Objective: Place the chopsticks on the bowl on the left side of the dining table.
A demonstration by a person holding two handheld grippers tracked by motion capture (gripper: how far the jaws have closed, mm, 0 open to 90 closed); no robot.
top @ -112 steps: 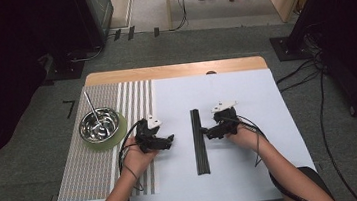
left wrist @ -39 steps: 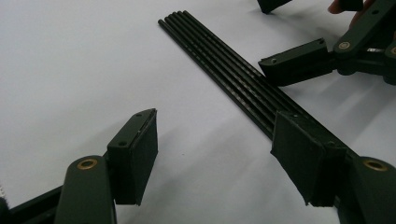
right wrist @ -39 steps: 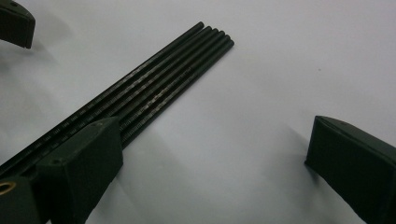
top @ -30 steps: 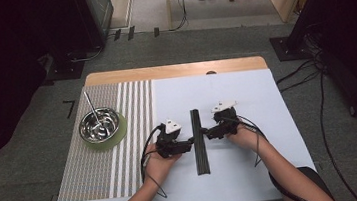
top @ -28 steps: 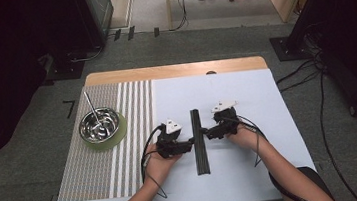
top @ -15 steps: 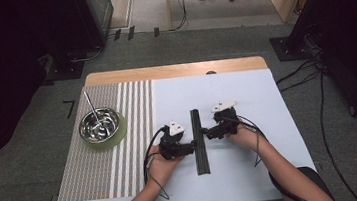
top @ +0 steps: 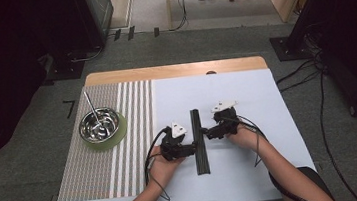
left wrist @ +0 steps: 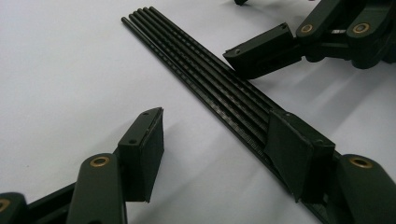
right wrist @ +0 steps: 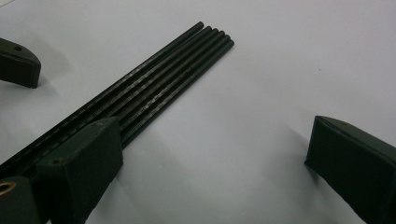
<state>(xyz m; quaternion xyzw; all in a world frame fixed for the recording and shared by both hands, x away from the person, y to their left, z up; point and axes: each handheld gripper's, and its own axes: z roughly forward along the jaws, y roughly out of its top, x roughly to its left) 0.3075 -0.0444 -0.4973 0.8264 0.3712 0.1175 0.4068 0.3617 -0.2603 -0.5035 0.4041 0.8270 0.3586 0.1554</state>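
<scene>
A bundle of several thin black rods (top: 199,141) lies side by side on the white table cover, running away from the person. My left gripper (top: 189,149) sits at the bundle's left side, jaws open. In the left gripper view (left wrist: 219,149) one pad (left wrist: 292,151) rests over the rods (left wrist: 205,65) and the other pad (left wrist: 147,147) stands on bare cover. My right gripper (top: 210,131) is at the bundle's right side, open. In the right gripper view (right wrist: 215,158) its near pad (right wrist: 88,158) overlaps the rods (right wrist: 163,79), with nothing between the pads.
A steel bowl (top: 99,125) on a green disc holds a thin stick (top: 91,107), on the striped mat (top: 120,137) at the left. The white cover (top: 256,92) stretches right and far. Cables lie on the floor at the right.
The left gripper has travelled from beside the striped mat over to the rods. Over the last second it has shifted only slightly toward the person. The right gripper has stayed put.
</scene>
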